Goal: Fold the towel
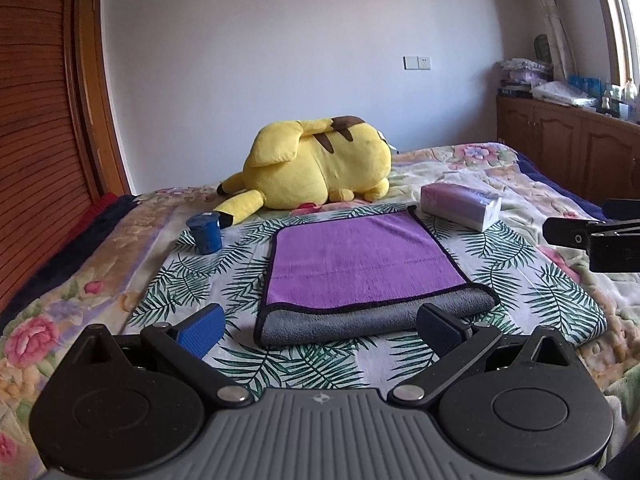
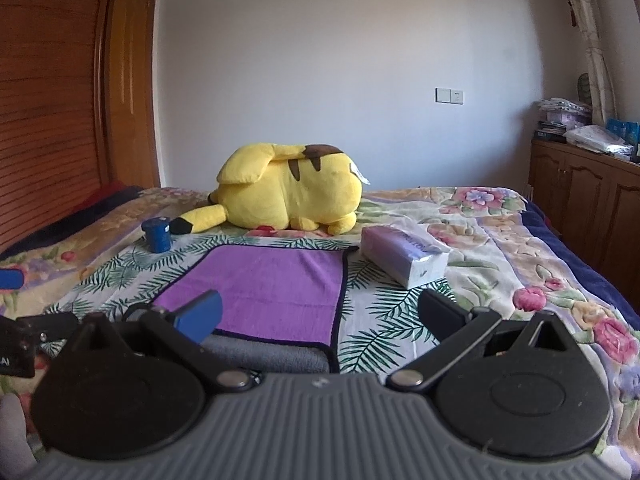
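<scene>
A purple towel (image 1: 360, 264) with a grey underside and black trim lies folded on the leaf-print cloth, its grey folded edge nearest me. It also shows in the right wrist view (image 2: 272, 288). My left gripper (image 1: 320, 330) is open and empty, just in front of the towel's near edge. My right gripper (image 2: 320, 316) is open and empty, over the towel's near right corner. The right gripper's tip shows at the right edge of the left wrist view (image 1: 592, 238).
A yellow plush toy (image 1: 320, 164) lies behind the towel. A blue cup (image 1: 206, 234) stands to the towel's left. A tissue pack (image 1: 460, 206) lies at its far right. A wooden cabinet (image 1: 568, 148) stands right of the bed, a wooden wardrobe (image 1: 40, 128) left.
</scene>
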Demonstrator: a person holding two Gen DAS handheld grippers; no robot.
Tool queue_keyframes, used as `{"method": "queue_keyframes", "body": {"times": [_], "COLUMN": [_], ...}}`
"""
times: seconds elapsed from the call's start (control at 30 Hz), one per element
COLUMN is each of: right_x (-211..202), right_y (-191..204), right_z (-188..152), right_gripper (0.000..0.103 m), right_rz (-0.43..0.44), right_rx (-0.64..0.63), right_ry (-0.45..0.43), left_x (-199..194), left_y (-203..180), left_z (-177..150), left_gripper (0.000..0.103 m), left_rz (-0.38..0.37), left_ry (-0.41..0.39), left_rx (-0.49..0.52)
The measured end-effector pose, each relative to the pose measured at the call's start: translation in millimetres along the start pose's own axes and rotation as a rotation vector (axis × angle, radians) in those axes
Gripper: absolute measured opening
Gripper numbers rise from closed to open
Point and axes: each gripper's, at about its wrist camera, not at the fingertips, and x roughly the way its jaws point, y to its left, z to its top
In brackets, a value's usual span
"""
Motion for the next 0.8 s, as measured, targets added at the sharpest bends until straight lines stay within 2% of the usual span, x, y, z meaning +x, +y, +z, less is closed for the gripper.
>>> {"method": "queue_keyframes", "body": {"times": [0.47, 0.8], "right_x": [19.1, 37.9], "right_y": [-2.7, -0.2], "right_z": [1.6, 1.2], "right_gripper": [0.103, 0.103], "right_rz": [0.021, 0.036], "right_rx": [-0.011, -0.037], "right_ry": [0.036, 0.073], "left_x": [17.2, 38.1], "left_y": [10.8, 23.2], "left_z": [12.9, 23.1], "left_gripper": [0.103, 0.103], "left_rz": [-0.007, -0.037], "left_ry": [0.012, 0.043], "left_rx": [0.012, -0.019]}}
